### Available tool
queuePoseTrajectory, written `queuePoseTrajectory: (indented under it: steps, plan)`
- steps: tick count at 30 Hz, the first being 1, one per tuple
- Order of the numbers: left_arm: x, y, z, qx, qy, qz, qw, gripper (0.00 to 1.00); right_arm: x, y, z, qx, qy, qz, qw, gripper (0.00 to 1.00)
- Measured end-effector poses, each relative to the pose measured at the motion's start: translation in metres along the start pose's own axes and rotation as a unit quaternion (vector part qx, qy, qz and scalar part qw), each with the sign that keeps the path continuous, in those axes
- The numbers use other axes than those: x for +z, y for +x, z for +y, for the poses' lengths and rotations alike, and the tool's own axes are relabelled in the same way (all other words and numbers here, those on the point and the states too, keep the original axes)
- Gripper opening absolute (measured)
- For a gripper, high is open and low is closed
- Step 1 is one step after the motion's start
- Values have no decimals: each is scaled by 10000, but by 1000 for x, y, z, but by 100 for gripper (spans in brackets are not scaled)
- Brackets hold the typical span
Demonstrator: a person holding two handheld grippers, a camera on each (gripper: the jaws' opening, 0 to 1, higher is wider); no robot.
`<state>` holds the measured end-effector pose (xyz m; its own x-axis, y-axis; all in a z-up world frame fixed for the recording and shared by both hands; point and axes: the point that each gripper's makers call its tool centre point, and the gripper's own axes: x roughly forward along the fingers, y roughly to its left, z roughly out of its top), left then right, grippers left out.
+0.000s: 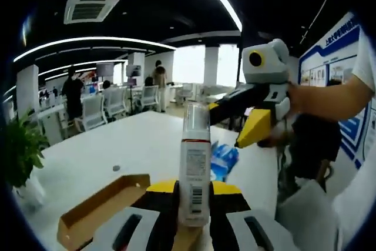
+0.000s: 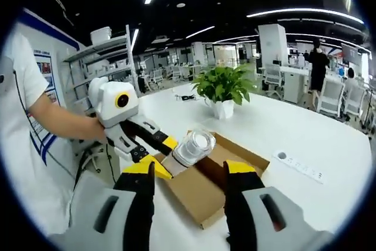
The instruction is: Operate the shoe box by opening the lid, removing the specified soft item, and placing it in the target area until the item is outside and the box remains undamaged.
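Left fingers: pinched on spray can, lifted clear of open shoe box.
Right fingers: spread, empty, held above box.

Between the left gripper's glossy yellow-and-black plastic jaws stood a slim white spray can with a clear shiny plastic cap and paper label; below lay the matt brown cardboard shoe box; beyond, the smooth white tabletop.

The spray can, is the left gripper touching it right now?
Touching. In the right gripper view the left gripper has its jaws closed on the spray can.
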<state>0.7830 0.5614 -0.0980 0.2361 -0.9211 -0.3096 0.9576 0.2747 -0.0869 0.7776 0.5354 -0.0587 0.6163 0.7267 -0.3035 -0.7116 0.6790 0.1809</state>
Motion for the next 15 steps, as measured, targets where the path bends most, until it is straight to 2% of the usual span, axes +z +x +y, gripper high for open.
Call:
queuePoseTrajectory:
  steps: [6,12,15]
  plan:
    - [18,16,-25,-77,-179,-315,9993,19,12,-15,-3,62,608,-599,9963,42]
    - [34,35,-44,-162,-402,-642,9970,19,11,-24,-3,119,870,-863,9924,39]
    - [39,41,-51,-206,-489,-731,9959,19,18,-33,-5,209,1238,-1197,9848,35]
